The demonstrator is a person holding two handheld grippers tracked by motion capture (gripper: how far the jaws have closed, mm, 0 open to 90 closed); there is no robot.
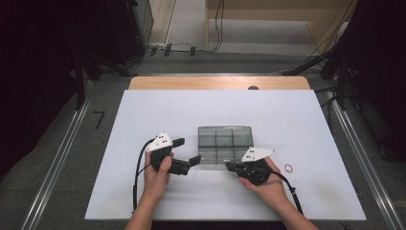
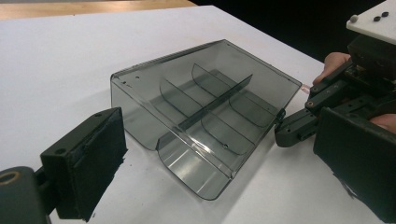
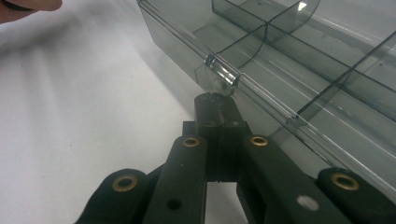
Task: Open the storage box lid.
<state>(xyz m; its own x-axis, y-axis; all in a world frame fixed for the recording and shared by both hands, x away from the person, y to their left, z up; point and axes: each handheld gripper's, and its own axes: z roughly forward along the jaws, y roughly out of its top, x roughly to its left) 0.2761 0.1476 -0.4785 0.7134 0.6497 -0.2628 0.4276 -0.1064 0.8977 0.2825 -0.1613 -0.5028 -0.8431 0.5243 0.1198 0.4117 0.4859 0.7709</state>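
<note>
White board covers the table (image 1: 287, 115), with dark floor, rails and cables beyond its far edge. Nearest the person, both hands rest at the front: the left gripper (image 1: 186, 151) has its jaws spread wide with nothing between them, the pads framing the box from the left in the left gripper view. The right gripper (image 3: 215, 105) is closed, its jaws pressed together on nothing, and its tip sits just at the small clear latch (image 3: 218, 77) on the box's front edge, touching or all but touching it; I cannot tell which. Between and just beyond the two grippers lies the box (image 1: 225, 143), a smoky clear case with dividers inside, its lid seemingly down, its long axis running left to right across the table. The latch is on the side facing the person, toward the right end, so the right gripper is plainly the nearer one to it, and the box lies straight ahead of that tip. Any flick of the latch would likely fall to the right, with the left able to steady the box's left wall. A small red band (image 1: 288, 167) lies on the board to the right of the right hand.
</note>
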